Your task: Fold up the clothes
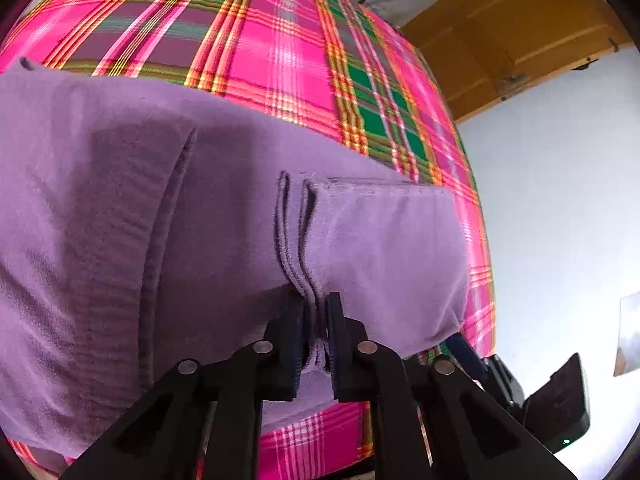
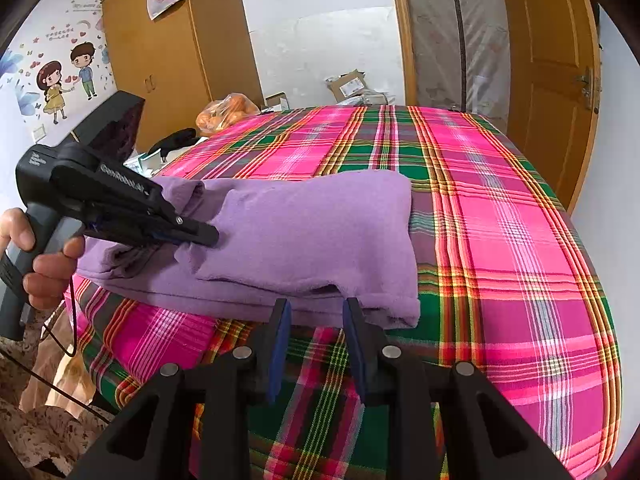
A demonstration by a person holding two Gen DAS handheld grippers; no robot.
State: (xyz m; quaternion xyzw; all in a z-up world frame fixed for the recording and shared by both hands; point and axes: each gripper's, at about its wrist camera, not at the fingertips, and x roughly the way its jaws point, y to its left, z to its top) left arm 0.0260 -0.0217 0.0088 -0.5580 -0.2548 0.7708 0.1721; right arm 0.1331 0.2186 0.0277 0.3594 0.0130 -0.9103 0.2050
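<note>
A purple fleece garment (image 2: 304, 236) lies partly folded on a bed covered with a pink, green and orange plaid sheet (image 2: 500, 208), near the bed's edge at 7 o'clock in the right wrist view. The left claw (image 1: 314, 320) is clenched on a bunched edge of the garment: 3 or so stacked layers of fleece run up between its 2 fingers, with the rest of the cloth spreading away toward 10 o'clock and a flat folded flap lying toward 2 o'clock. In the right wrist view that same claw comes in from 9 o'clock, its tip buried in the cloth, with a hand (image 2: 38, 256) wrapped around its handle. The right claw (image 2: 314, 312) is released, its 2 blue-padded fingers spread apart with the garment's near hem just beyond their tips; whether they touch it cannot be told. A bag of oranges (image 2: 228, 114) sits beyond the bed at 11 o'clock, and a wooden door (image 2: 556, 80) stands at 2 o'clock.
</note>
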